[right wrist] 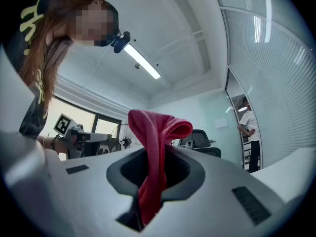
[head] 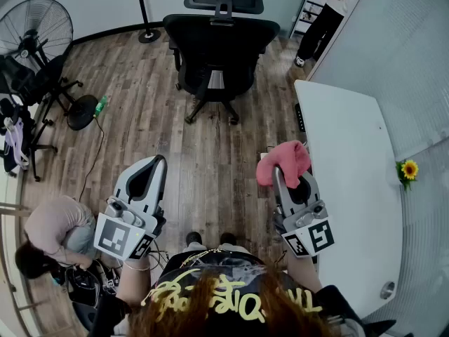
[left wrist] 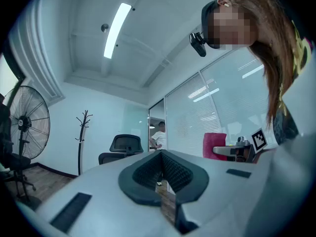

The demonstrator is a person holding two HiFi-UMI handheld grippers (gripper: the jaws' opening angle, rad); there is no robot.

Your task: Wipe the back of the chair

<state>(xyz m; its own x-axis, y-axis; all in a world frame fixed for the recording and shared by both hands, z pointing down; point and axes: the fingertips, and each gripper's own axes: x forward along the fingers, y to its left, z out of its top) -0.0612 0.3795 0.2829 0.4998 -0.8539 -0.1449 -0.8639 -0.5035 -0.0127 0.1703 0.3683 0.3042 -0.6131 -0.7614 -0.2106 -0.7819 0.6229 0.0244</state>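
ahead of us, the chair [head: 221, 44] stands upright, back toward us; our right gripper [head: 279, 182] clamps the pink cloth [head: 284, 161], left gripper [head: 158, 162] closed, empty.

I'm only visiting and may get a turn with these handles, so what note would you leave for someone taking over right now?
Right gripper: shut on the pink cloth, which bunches above the jaws.
Left gripper: shut, nothing between the jaws.
The black office chair stands ahead across the wood floor, clear of both grippers.
Done: the cloth is picked up.
Left: walk up to the chair and wipe its back with the cloth. No wiping has begun.
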